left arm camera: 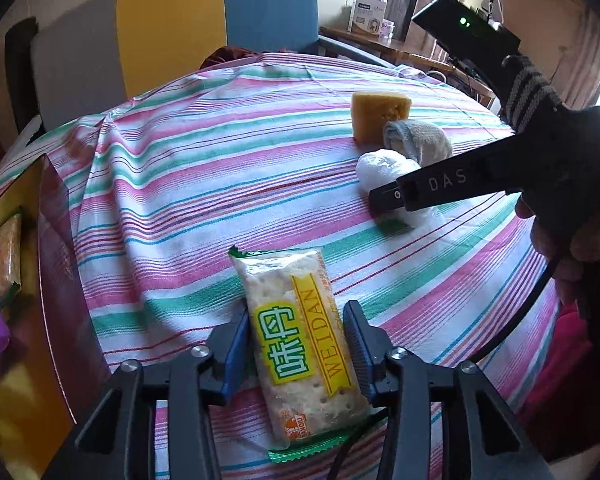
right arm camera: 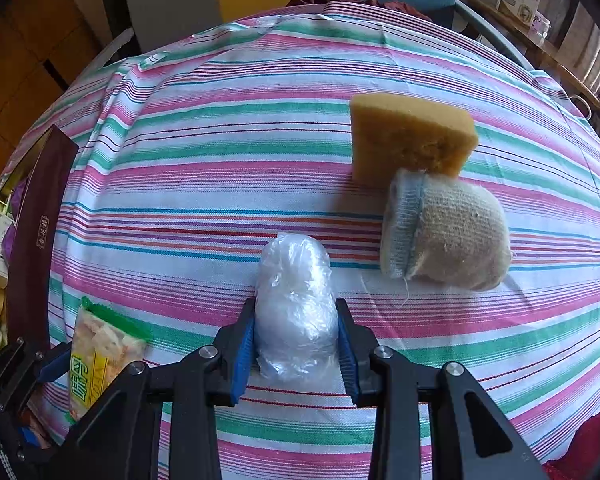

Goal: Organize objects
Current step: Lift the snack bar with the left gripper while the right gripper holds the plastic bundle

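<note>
A cracker packet (left arm camera: 300, 344) with yellow and green print lies on the striped tablecloth, between the fingers of my left gripper (left arm camera: 298, 330); the jaws stand around it with small gaps. The packet also shows in the right wrist view (right arm camera: 100, 356). My right gripper (right arm camera: 296, 338) is shut on a crumpled clear plastic bag (right arm camera: 296, 304) resting on the cloth; in the left wrist view the bag (left arm camera: 384, 172) lies under the right gripper's finger (left arm camera: 420, 190). A yellow sponge (right arm camera: 408, 140) and a rolled beige sock (right arm camera: 448, 236) lie beyond it.
A dark maroon box (left arm camera: 56, 280) with a gold lining stands at the table's left edge, with packets inside; it also shows in the right wrist view (right arm camera: 36, 240). A grey, yellow and blue chair (left arm camera: 172, 36) stands behind the table. A wooden shelf (left arm camera: 384, 44) is at the back right.
</note>
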